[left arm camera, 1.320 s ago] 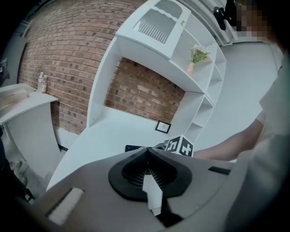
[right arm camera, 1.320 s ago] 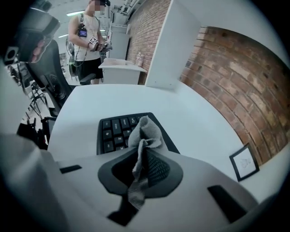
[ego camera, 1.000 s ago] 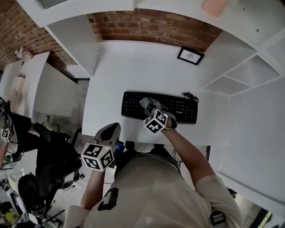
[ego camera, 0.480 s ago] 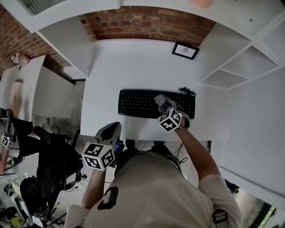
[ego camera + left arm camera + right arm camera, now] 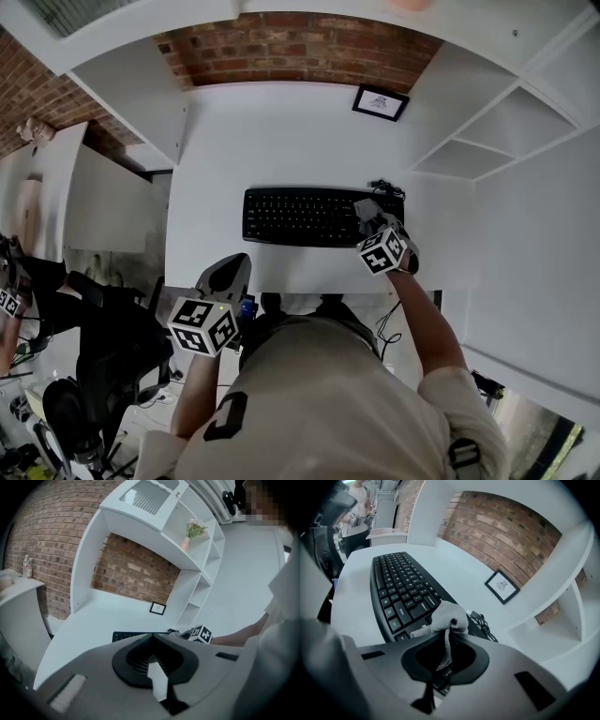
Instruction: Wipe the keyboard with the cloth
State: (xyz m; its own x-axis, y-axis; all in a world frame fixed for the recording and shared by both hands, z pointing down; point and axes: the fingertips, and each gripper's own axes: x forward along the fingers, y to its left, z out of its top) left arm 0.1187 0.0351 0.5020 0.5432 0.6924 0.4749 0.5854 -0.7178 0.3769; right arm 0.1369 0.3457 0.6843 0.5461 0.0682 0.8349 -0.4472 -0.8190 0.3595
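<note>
A black keyboard [image 5: 309,216] [image 5: 401,588] lies across the middle of the white desk [image 5: 272,141]. My right gripper [image 5: 375,223] [image 5: 446,631] is shut on a grey cloth [image 5: 449,618] [image 5: 367,212], which presses on the keyboard's right end. My left gripper [image 5: 228,274] [image 5: 151,640] hangs at the desk's front edge, left of the keyboard, jaws closed with nothing between them. From the left gripper view the keyboard [image 5: 133,635] shows as a thin dark strip beyond the jaws.
A small framed picture [image 5: 381,103] [image 5: 501,586] leans against the brick wall at the back. The keyboard's coiled cable [image 5: 482,623] lies off its far right corner. White shelves [image 5: 487,141] close in the right side. A black office chair [image 5: 112,356] stands left of the desk.
My right gripper has slid the cloth along the keyboard from its middle to its right end. The left gripper has stayed where it was.
</note>
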